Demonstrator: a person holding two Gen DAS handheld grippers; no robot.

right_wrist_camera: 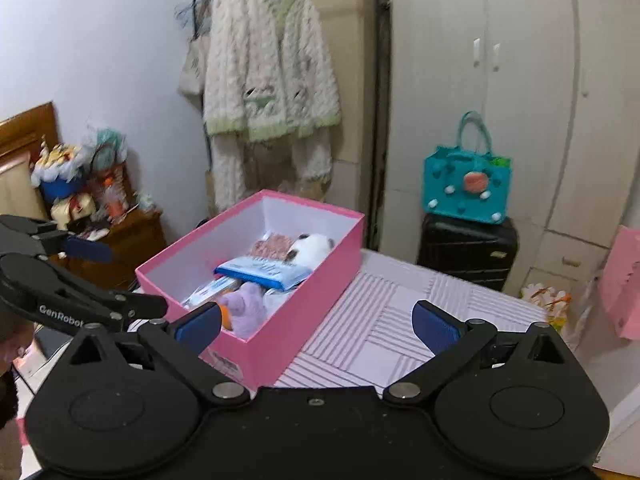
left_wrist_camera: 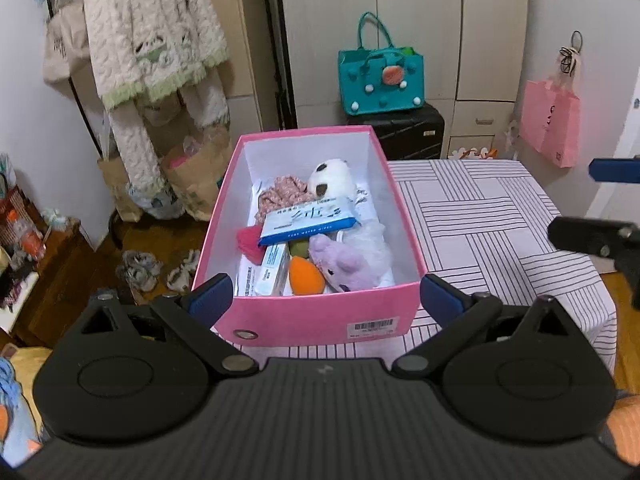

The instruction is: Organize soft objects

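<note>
The pink box sits mid-frame in the left wrist view, on the striped tablecloth. That view looks straight into it: a white plush at the far end, a blue wipes packet across the middle, a purple plush and an orange sponge nearest. The right wrist view sees the box from an angle, so the sponge is mostly hidden behind a blue pad. The left gripper has its jaws spread wide, empty, straddling the near wall. The right gripper is likewise spread and empty. Only the right view shows a cluttered wooden nightstand at left.
</note>
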